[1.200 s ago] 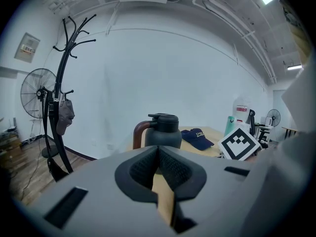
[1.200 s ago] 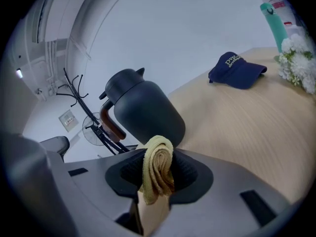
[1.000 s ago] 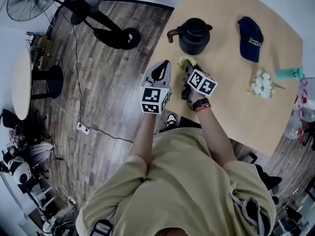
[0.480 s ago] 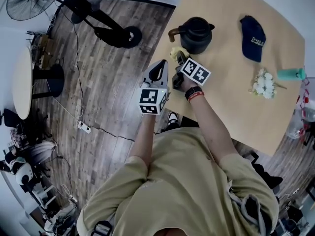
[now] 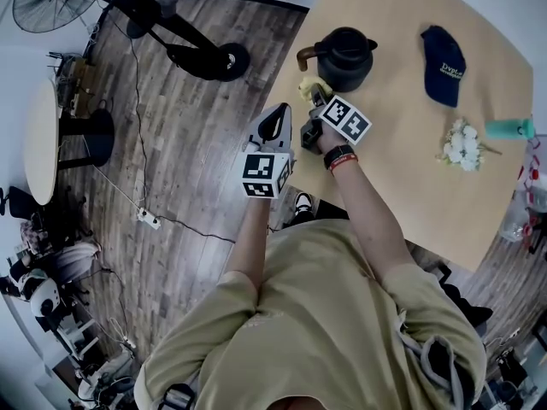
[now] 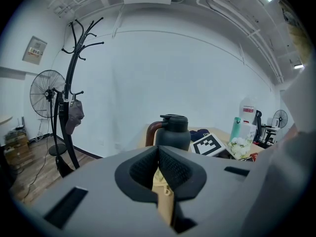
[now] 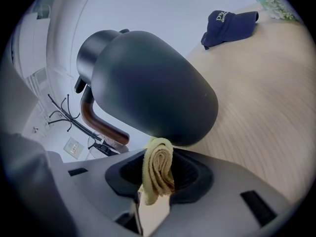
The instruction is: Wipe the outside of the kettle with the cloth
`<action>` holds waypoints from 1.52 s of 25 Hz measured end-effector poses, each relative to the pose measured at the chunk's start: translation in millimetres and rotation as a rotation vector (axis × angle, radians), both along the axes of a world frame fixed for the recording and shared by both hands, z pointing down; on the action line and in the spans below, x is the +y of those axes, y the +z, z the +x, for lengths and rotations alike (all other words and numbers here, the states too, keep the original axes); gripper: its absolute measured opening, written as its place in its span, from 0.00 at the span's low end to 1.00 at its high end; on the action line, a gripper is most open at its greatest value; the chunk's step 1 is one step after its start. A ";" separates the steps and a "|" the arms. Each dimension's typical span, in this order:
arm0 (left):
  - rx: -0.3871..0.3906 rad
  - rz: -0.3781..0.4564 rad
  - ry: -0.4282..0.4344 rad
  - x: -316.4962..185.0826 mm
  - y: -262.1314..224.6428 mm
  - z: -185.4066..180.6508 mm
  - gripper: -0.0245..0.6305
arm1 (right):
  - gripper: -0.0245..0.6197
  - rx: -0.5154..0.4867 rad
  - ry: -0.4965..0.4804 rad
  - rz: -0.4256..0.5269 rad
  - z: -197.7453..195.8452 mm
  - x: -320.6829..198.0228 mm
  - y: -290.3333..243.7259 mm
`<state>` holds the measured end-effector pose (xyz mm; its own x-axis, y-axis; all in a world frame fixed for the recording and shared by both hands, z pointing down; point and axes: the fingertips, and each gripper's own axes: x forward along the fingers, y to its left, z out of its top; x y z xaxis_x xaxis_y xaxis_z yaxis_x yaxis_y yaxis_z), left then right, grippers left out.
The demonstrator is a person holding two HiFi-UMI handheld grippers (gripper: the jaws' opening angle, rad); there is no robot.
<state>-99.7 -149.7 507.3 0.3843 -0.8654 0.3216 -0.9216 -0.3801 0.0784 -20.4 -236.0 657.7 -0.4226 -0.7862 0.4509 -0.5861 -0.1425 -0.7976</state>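
Light wooden table: kettle, cap (navy), white flowers, teal bottle.

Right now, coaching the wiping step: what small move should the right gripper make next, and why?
Probably ease the cloth onto the lower wall of the kettle and sweep sideways: the right gripper is shut on the folded cloth, whose tip sits right by that wall.
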 end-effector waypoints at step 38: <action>0.016 -0.019 0.091 -2.5 11.0 45.5 0.07 | 0.25 0.059 -0.025 0.019 70.4 33.7 -1.9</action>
<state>-54.2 -152.3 518.3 0.4663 -0.8205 0.3308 -0.8819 -0.4604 0.1012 50.0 -202.3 655.8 -0.4154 -0.7845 0.4605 -0.6355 -0.1119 -0.7639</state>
